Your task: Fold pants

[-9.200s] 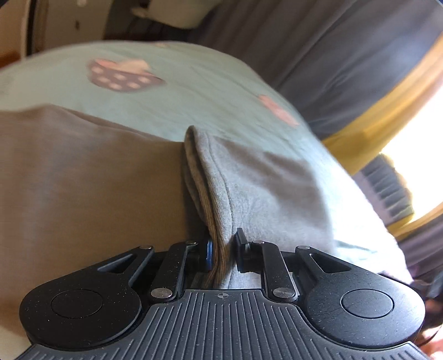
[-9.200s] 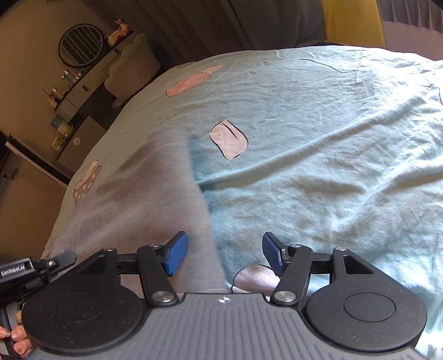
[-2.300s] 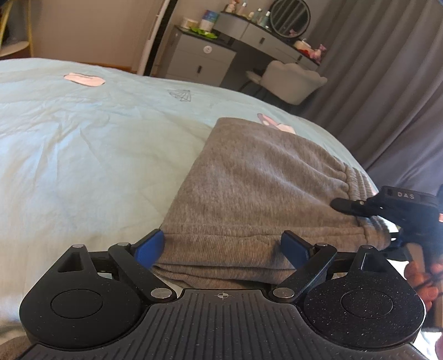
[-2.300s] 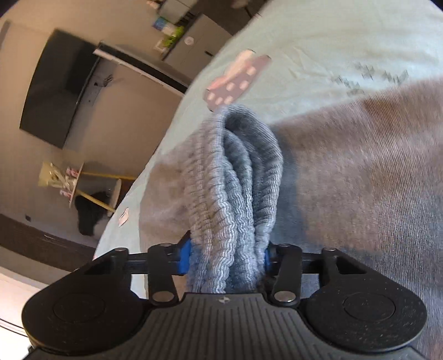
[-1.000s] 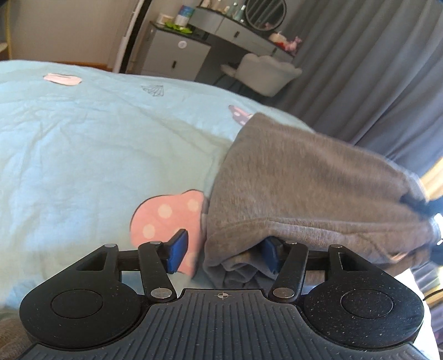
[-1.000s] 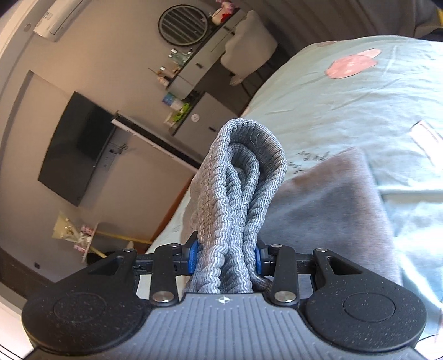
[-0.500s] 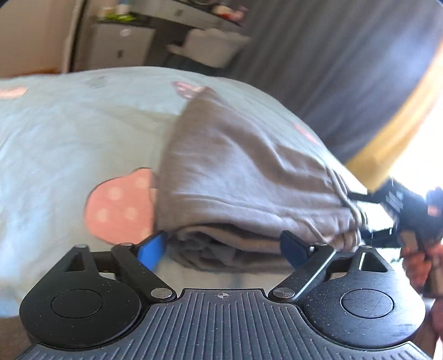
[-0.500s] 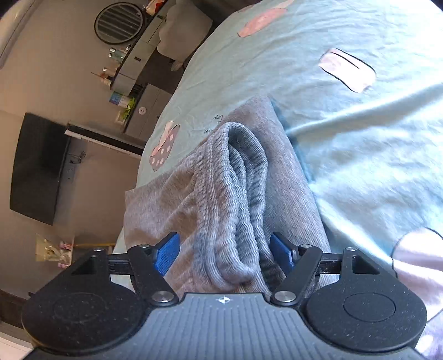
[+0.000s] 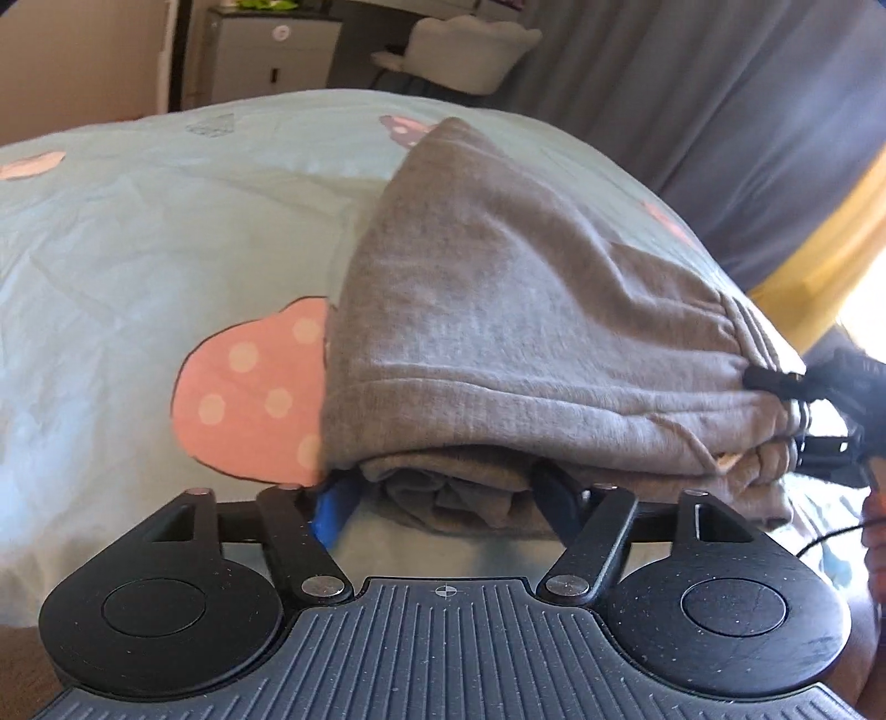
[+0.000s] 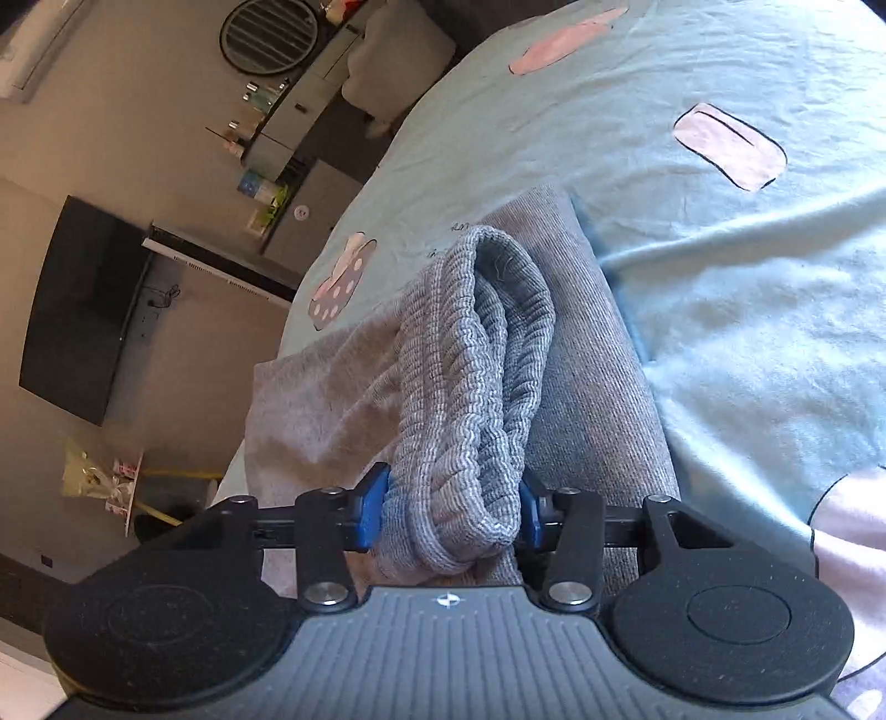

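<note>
The grey pants (image 9: 498, 310) lie folded in a thick stack on the light blue bed sheet (image 9: 138, 232). My left gripper (image 9: 443, 501) is at the stack's near edge. Its jaws are closing around the lower layers, and the blue pad on the left still stands just clear of the cloth. In the right wrist view, my right gripper (image 10: 453, 507) is closing, its blue pads pressing on the bunched ribbed waistband (image 10: 476, 354), which rests on the stack (image 10: 310, 410). That gripper (image 9: 797, 412) also shows at the stack's right end in the left wrist view.
A pink spotted mushroom print (image 9: 249, 399) lies just left of the stack. Beyond the bed stand a grey dresser (image 9: 266, 50), a pale chair (image 9: 459, 44) and dark curtains (image 9: 692, 99). A wall TV (image 10: 83, 304) and a round mirror (image 10: 268, 36) are off the bed's left side.
The right gripper lowered the raised waistband onto the stack, opened wide, and has now narrowed onto it again. The left gripper also opened wide, then narrowed around the stack's near edge.
</note>
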Demonstrator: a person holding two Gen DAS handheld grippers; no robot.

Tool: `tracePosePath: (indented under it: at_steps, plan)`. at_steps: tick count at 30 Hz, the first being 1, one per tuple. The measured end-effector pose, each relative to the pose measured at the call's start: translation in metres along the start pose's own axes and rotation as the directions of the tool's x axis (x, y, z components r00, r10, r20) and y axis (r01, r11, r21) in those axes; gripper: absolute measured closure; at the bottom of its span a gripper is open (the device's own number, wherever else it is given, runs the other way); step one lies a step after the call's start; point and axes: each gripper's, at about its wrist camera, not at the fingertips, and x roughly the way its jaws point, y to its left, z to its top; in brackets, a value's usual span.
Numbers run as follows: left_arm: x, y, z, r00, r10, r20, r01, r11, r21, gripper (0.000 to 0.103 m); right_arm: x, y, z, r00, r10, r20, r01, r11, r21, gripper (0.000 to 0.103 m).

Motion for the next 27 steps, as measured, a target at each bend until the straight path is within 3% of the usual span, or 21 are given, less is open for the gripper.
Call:
tracePosePath:
  at_steps: [4,5,6,9,17,23,25,27]
  plan:
    - [-0.004,0.009,0.004,1.000,-0.017,0.009,0.017,0.999,-0.046,0.031,0.005,0.002,0.001,0.999,-0.004,-0.033,0.004,1.000,-0.003,0.042]
    - [-0.005,0.011,0.005,1.000,-0.024,0.014,0.025,0.998,-0.058,0.032,0.006,0.004,0.000,0.999,-0.011,-0.033,0.011,1.000,-0.002,0.044]
    - [-0.007,0.012,0.006,0.999,-0.031,0.021,0.032,0.997,-0.069,0.032,0.006,0.008,0.001,0.999,-0.022,-0.024,0.022,1.000,-0.010,0.056]
    - [-0.010,0.019,0.006,0.999,-0.034,0.030,0.037,0.994,-0.105,0.032,0.000,0.022,0.002,0.999,-0.035,0.015,0.036,0.996,-0.081,0.061]
    - [-0.017,0.019,0.005,0.998,-0.020,0.055,0.025,0.995,-0.096,0.039,-0.034,0.058,0.006,0.988,0.007,0.154,0.022,0.983,-0.184,0.062]
    - [-0.023,0.019,0.006,0.998,-0.008,0.070,0.013,0.997,-0.074,0.047,-0.039,0.059,0.013,0.988,0.006,0.153,0.021,0.984,-0.177,0.062]
    - [-0.029,0.019,0.006,0.996,0.035,0.086,-0.029,0.997,-0.068,0.046,-0.041,0.059,0.013,0.988,0.004,0.157,0.023,0.984,-0.175,0.062]
    - [-0.034,0.027,0.008,0.995,0.008,0.099,0.002,0.995,-0.098,0.046,-0.043,0.057,0.012,0.986,0.006,0.166,0.023,0.986,-0.168,0.062]
